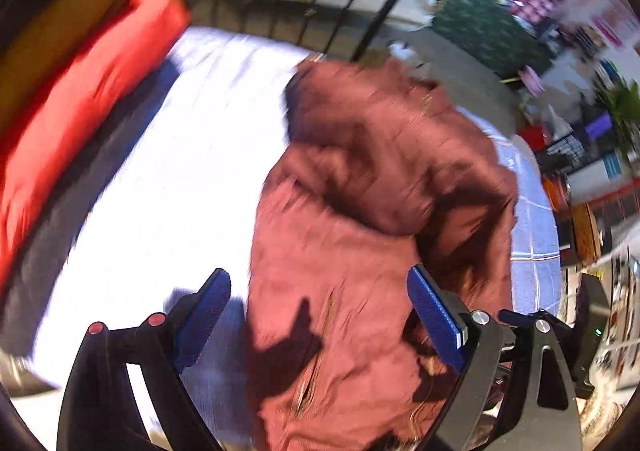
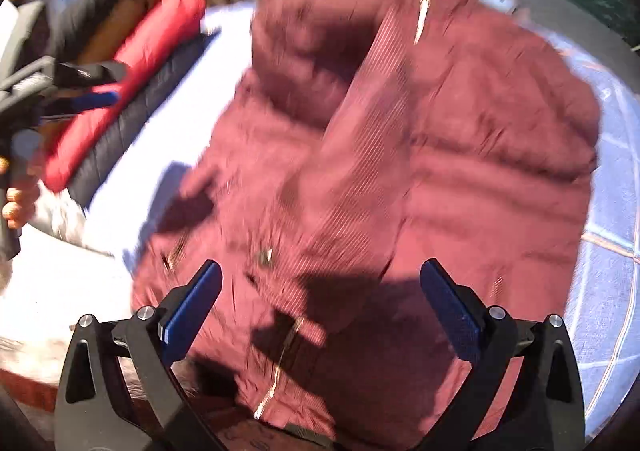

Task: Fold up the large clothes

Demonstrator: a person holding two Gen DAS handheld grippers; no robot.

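Jacket: a maroon padded jacket [image 2: 420, 155] lies rumpled on the bed [image 1: 168, 179], toward its right side, zipper up.
Left gripper [image 1: 320, 315]: jaws wide apart, holding nothing, above the jacket's near edge.
Right gripper [image 2: 320, 311]: jaws also spread, empty, over the zipper area.
Beside it: a red folded item [image 1: 80, 103] stacked on a dark one [image 2: 136, 119] along the bed's left edge.
Risk: puffy fabric looks slippery; a shallow pinch could catch one layer only, so the fold would slump.
Risk: the jacket lies near the right edge and a hard pull may drag it off.
Containers: none I can make out; the background is too blurred.
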